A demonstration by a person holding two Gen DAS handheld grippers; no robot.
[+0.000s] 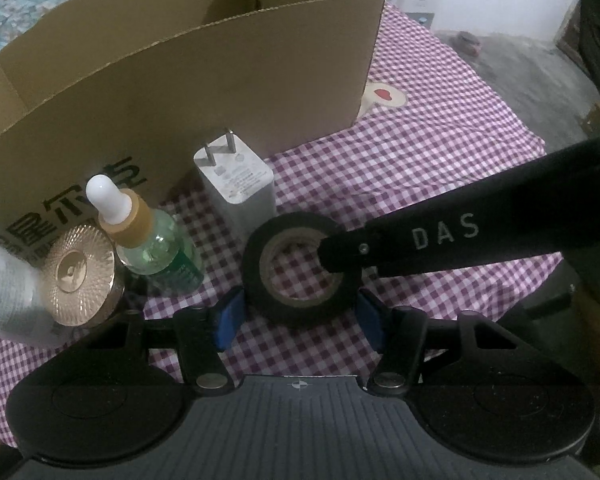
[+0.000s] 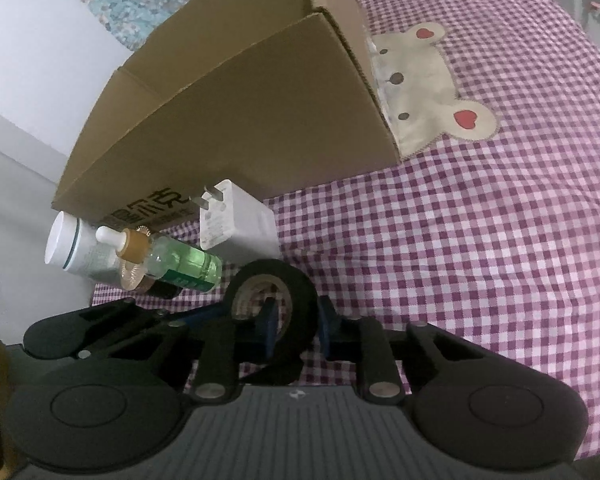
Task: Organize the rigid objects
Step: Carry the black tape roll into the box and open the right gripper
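A black tape roll (image 1: 300, 272) lies on the purple checked cloth. My left gripper (image 1: 300, 316) straddles its near side, blue pads at either edge, and holds nothing firmly that I can see. My right gripper (image 2: 296, 320) is shut on the roll's wall (image 2: 296, 300), one finger inside the hole, one outside; its black finger (image 1: 420, 244) reaches into the hole in the left wrist view. A white charger (image 1: 236, 184), a green dropper bottle (image 1: 156, 248), a gold-lidded jar (image 1: 80, 276) and a white tube (image 2: 76, 252) stand beside an open cardboard box (image 1: 188, 80).
The box (image 2: 240, 120) stands at the back left on the bed-like surface. A bear patch (image 2: 432, 80) is sewn on the cloth to the right of it. Open checked cloth (image 2: 480, 240) extends right. Floor (image 1: 520, 72) lies beyond the far edge.
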